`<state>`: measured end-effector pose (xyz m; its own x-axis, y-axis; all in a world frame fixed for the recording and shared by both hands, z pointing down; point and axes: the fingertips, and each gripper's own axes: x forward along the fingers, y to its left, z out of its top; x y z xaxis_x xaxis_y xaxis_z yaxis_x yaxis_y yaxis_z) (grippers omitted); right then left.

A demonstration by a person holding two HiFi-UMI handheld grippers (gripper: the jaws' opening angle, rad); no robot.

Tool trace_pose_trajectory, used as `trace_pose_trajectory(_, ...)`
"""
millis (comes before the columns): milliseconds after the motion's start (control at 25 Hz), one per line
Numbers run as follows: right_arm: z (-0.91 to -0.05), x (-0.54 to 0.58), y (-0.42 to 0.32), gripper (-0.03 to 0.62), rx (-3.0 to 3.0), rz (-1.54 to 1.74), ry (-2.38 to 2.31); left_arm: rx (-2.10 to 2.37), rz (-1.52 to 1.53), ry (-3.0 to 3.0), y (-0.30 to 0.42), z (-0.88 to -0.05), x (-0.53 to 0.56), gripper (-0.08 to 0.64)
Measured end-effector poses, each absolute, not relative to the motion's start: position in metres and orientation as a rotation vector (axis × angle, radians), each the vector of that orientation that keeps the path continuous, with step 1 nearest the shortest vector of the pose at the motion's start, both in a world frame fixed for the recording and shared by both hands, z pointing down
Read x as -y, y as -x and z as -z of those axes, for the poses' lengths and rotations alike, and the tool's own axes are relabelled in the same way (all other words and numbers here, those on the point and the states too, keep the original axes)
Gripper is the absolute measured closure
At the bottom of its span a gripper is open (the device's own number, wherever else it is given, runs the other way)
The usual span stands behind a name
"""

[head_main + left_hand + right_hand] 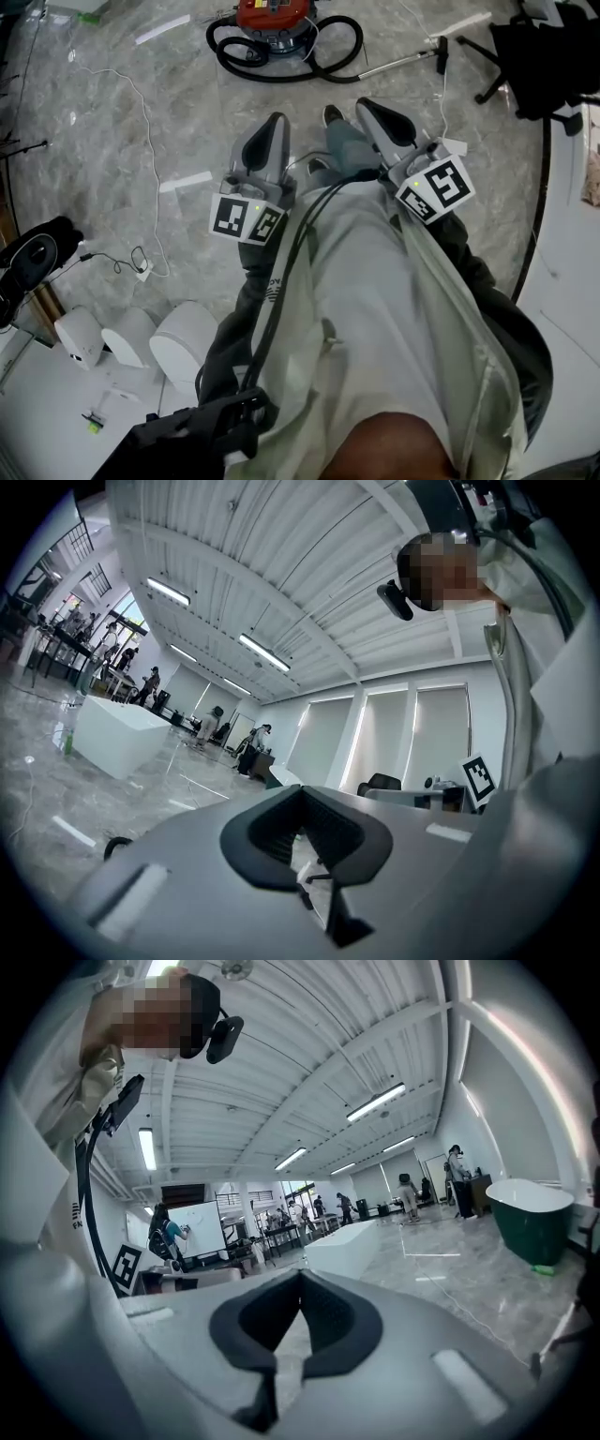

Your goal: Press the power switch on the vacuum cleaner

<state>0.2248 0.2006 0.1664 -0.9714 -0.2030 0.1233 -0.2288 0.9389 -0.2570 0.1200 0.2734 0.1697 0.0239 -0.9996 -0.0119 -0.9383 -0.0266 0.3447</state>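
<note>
The red vacuum cleaner (272, 17) stands on the marble floor at the far top of the head view, its black hose (330, 58) coiled round it and its metal wand (401, 64) lying to the right. Its power switch is too small to make out. Both grippers are held close to the person's body, well short of the vacuum. My left gripper (275, 124) and my right gripper (368, 106) point forward, each shut with nothing in it. The left gripper (305, 885) and right gripper (277, 1372) show only the hall and ceiling past their closed jaws.
A black office chair (536, 45) stands at the top right. A white cable (141, 120) runs across the floor to a power strip (142, 272). White rounded units (178, 345) sit at the lower left. A white curved counter edge (567, 272) borders the right.
</note>
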Motion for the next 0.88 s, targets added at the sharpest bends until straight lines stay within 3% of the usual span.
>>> trace_pose_trajectory(600, -0.204, -0.166, -0.239, 0.591, 2.904, -0.597, -0.388, 1.92, 0.323, -2.007, -0.128, -0.199, -0.237, 0.555)
trace_pose_trajectory(880, -0.222, -0.11, -0.206, 0.591, 2.905, -0.764, -0.304, 2.054, 0.26, -1.918, -0.085, -0.189, -0.205, 0.555)
